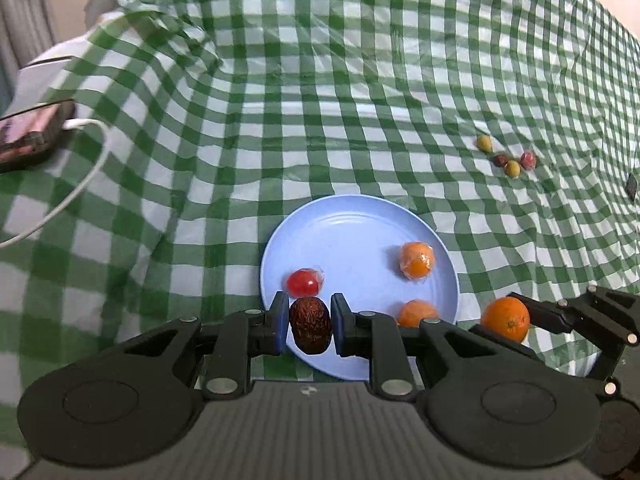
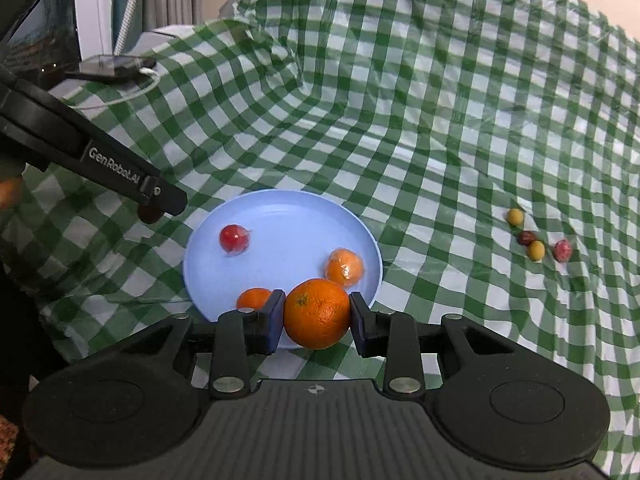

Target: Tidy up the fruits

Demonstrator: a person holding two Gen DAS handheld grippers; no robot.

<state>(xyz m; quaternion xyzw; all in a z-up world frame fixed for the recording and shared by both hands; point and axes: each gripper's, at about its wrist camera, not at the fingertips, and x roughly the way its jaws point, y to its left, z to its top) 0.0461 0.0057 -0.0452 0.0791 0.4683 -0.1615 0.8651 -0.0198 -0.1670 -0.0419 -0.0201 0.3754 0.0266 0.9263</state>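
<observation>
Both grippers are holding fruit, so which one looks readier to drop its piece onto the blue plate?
Left. The left gripper holds the date over the plate's near rim. The right gripper holds its orange by the plate's edge, seemingly just outside it from the left camera.

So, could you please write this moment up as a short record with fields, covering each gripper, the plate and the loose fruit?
left gripper: shut on a wrinkled dark red date, above the plate's near edge
right gripper: shut on an orange
plate: light blue; holds a wrapped red fruit and two wrapped orange fruits
loose fruit: four small pieces on the cloth, far right
cloth: green and white check, wrinkled
</observation>
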